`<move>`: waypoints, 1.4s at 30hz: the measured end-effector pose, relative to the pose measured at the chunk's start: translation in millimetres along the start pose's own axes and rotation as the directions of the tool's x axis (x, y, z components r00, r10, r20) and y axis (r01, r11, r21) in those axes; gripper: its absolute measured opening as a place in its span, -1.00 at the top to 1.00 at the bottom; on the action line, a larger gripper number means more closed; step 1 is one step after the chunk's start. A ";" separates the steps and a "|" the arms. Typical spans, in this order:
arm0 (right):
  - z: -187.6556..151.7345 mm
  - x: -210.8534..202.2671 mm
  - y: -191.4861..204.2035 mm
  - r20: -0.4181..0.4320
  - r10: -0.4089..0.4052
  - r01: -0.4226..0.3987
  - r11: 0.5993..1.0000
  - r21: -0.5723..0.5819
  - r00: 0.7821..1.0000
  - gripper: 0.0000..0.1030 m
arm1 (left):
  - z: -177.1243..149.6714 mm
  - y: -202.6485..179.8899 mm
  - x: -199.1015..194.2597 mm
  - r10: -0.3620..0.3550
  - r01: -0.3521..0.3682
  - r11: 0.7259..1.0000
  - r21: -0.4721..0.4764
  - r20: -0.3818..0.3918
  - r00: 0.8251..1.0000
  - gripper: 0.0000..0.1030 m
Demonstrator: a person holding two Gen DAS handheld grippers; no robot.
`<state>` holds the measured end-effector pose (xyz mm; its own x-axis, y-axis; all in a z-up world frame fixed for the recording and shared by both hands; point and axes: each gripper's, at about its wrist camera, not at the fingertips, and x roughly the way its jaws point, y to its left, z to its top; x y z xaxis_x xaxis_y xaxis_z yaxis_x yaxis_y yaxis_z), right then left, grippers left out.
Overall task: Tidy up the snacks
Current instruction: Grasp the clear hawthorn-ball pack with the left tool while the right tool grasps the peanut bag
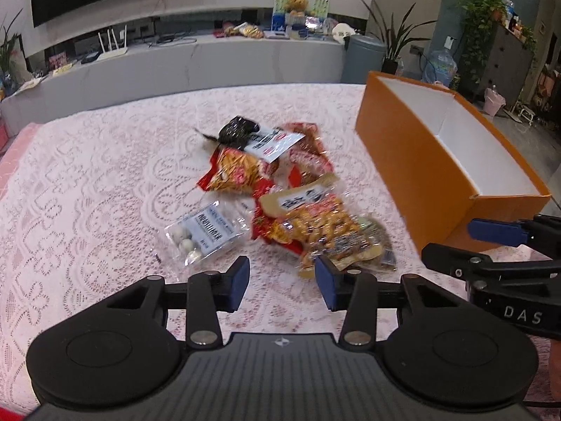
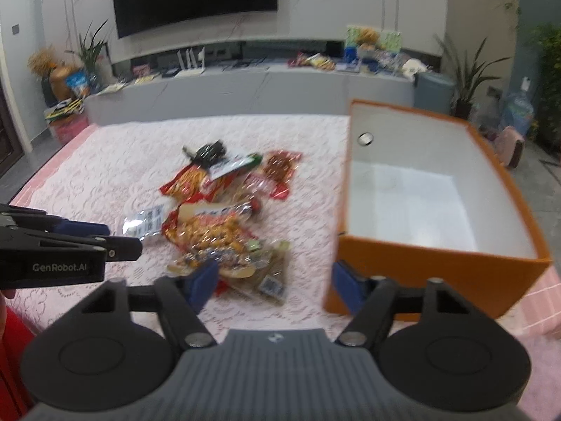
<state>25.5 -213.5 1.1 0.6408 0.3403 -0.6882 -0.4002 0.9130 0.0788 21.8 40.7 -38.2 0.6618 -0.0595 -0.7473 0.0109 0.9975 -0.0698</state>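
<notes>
A pile of snack packets [image 1: 280, 189] lies on the pink lace tablecloth [image 1: 87, 175]; it also shows in the right wrist view [image 2: 224, 217]. A clear bag of white balls [image 1: 201, 236] sits at the pile's left. An orange box [image 1: 445, 172] with a white inside stands open to the right, empty in the right wrist view [image 2: 431, 210]. My left gripper [image 1: 282, 282] is open and empty, just short of the nearest packet. My right gripper [image 2: 275, 280] is open and empty, between the pile and the box's near corner.
A grey TV console [image 1: 210, 59] with clutter and a soft toy [image 1: 296, 5] runs behind the table. A grey bin [image 1: 364, 58], potted plants [image 1: 396, 45] and a water jug [image 1: 438, 66] stand at the back right. The table's left edge is pink [image 1: 14, 154].
</notes>
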 end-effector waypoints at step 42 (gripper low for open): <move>39.8 132.9 34.9 -0.157 0.160 -0.172 0.983 -0.067 0.975 -0.25 | 29.8 67.2 80.7 0.051 -0.029 0.977 0.213 -0.100 0.994 -0.45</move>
<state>122.8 -127.5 -58.9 0.4575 0.4423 -0.7714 -0.5475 0.8237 0.1476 98.3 104.1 -83.6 0.5833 -0.0120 -0.8122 0.1510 0.9841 0.0939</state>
